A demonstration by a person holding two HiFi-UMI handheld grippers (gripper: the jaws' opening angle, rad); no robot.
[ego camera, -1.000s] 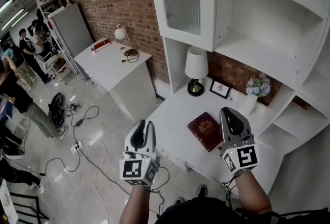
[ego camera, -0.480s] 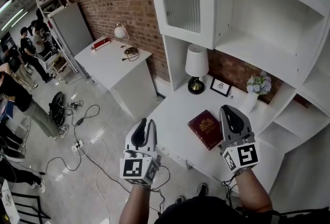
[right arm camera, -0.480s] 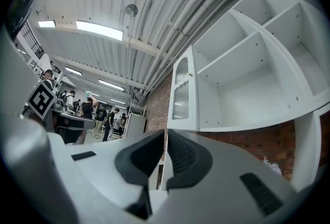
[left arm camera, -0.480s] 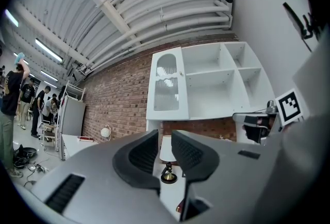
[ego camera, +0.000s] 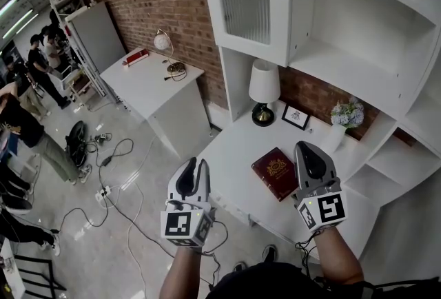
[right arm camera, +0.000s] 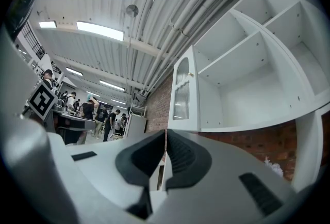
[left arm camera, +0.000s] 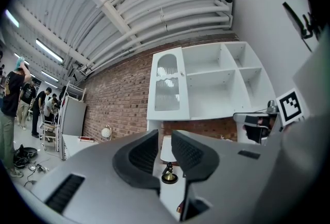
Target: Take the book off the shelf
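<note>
A dark red book point(ego camera: 277, 173) with a gold emblem lies flat on the white desk point(ego camera: 234, 167) below the shelf unit point(ego camera: 358, 36), whose open shelves hold nothing. My right gripper point(ego camera: 308, 148) hovers just right of the book, over its right edge, shut with nothing between its pads point(right arm camera: 165, 138). My left gripper point(ego camera: 195, 164) hangs off the desk's left front edge, well left of the book. Its jaws point(left arm camera: 165, 140) stand a narrow gap apart and hold nothing; the lamp's base shows through the gap.
On the desk's back stand a white-shaded lamp point(ego camera: 264, 91), a small picture frame point(ego camera: 295, 117) and a vase of flowers point(ego camera: 342, 118). A second white table point(ego camera: 155, 87) sits to the left. Cables point(ego camera: 117, 187) trail on the floor, and people stand at the far left.
</note>
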